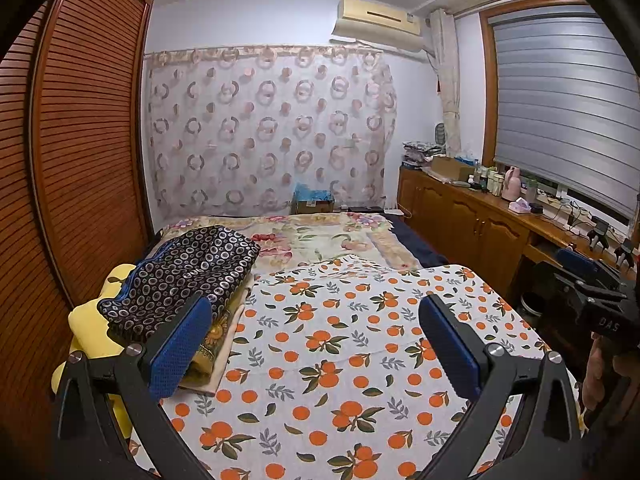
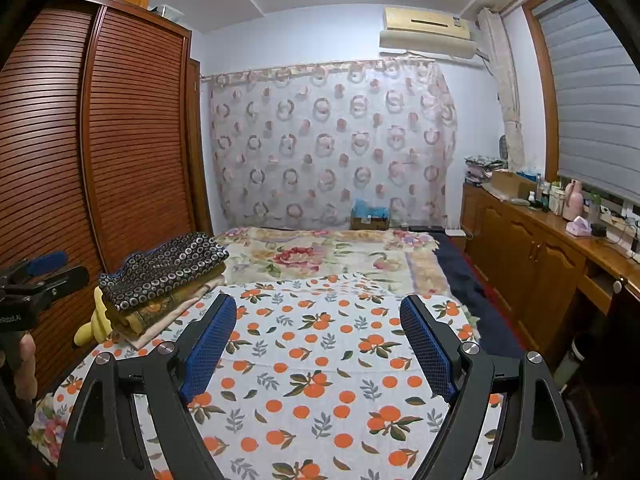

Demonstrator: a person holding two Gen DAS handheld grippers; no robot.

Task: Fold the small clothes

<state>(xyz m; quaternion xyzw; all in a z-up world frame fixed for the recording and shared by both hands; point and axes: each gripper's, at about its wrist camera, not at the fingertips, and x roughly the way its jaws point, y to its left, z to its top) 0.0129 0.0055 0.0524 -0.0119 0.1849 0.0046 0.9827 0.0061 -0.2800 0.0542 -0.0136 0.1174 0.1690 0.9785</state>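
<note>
Left wrist, left gripper point(image 1: 316, 344) (empty), folded clothes point(image 1: 180, 280)

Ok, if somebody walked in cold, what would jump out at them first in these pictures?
Probably the orange-print cloth spread flat across the near end of the bed, under both open grippers. Next, the stack of folded clothes at its left edge, a dark circle-patterned piece on top, beside the slatted wooden wardrobe.

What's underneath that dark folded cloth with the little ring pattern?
The dark ring-patterned folded cloth tops a stack: a mustard-brown folded cloth, then a pale beige one. A yellow plush toy sticks out beside it, partly covered.
</note>
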